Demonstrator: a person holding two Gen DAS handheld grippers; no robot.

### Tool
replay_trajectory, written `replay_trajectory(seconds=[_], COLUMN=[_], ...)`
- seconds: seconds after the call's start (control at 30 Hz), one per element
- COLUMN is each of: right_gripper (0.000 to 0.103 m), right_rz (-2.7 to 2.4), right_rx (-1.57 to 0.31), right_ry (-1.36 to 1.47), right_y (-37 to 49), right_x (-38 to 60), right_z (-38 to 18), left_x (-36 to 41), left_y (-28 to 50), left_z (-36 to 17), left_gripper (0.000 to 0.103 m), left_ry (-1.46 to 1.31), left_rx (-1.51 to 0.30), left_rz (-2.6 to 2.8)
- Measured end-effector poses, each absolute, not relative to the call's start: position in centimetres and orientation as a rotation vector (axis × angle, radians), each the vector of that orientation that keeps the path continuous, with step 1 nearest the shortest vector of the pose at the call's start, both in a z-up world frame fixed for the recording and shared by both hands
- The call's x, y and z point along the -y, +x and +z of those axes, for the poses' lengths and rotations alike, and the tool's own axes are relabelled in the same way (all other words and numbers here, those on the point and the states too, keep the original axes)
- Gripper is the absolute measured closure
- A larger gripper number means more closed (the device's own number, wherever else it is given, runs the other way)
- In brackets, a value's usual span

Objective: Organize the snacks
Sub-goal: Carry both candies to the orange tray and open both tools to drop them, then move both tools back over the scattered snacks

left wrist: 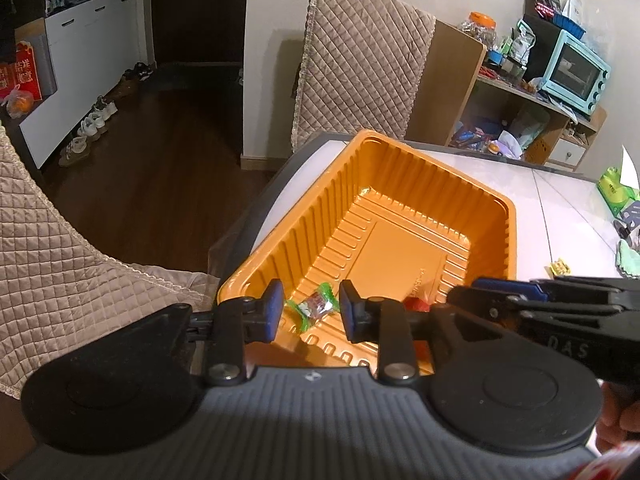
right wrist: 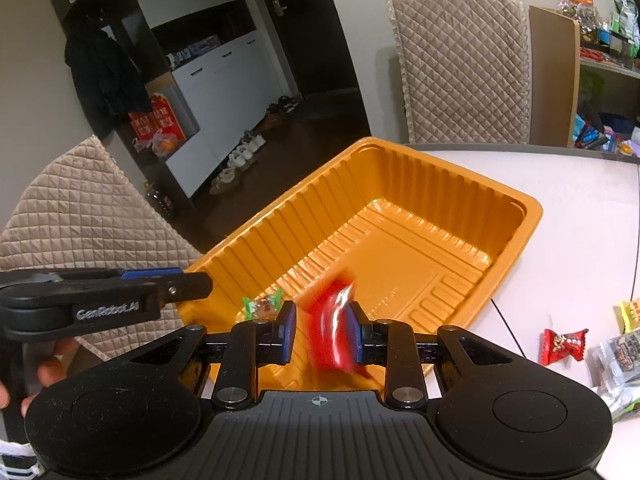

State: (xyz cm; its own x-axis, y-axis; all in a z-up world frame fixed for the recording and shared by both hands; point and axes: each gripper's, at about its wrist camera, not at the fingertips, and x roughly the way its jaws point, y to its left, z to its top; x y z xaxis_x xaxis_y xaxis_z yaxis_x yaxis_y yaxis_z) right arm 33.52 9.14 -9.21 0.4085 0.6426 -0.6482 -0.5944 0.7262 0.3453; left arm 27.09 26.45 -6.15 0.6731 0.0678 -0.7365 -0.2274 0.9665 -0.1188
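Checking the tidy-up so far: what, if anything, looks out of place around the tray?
Several wrapped snacks lie loose on the white table, outside the orange ribbed plastic tray. Only a green-wrapped candy rests inside. Nothing looks spilled or damaged.

Wrapped candy (left wrist: 316, 305) in tray (left wrist: 496, 200) on table (left wrist: 560, 192); more snack packets (right wrist: 564, 345) right of tray.

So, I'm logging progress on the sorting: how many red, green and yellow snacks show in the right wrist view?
Red: 2, a packet in the right tongs and a candy on the table
Green: 1, a green candy in the tray
Yellow: 1, a yellow packet at the table's right edge
Total: 4
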Motion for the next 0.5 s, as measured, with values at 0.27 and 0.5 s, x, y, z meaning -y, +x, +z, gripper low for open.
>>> replay_trajectory(seconds=[0.27,0.5], right_gripper=[0.056,0.052], right_rz=[0.784,0.766], right_rx=[-0.820,-0.821], right_ry=[0.089,0.112], right_y=[32.8,31.0], right_x=[-8.7,-5.8], right_z=[-8.5,-7.8], left_x=[-26.0,-24.0], left_y=[24.9,22.8], left_z=[-5.5,-5.1], left_gripper=[0.069,0.069], left_ry=[-0.222,-0.227], left_rx=[-0.822,-0.836], left_rz=[0.192,0.186])
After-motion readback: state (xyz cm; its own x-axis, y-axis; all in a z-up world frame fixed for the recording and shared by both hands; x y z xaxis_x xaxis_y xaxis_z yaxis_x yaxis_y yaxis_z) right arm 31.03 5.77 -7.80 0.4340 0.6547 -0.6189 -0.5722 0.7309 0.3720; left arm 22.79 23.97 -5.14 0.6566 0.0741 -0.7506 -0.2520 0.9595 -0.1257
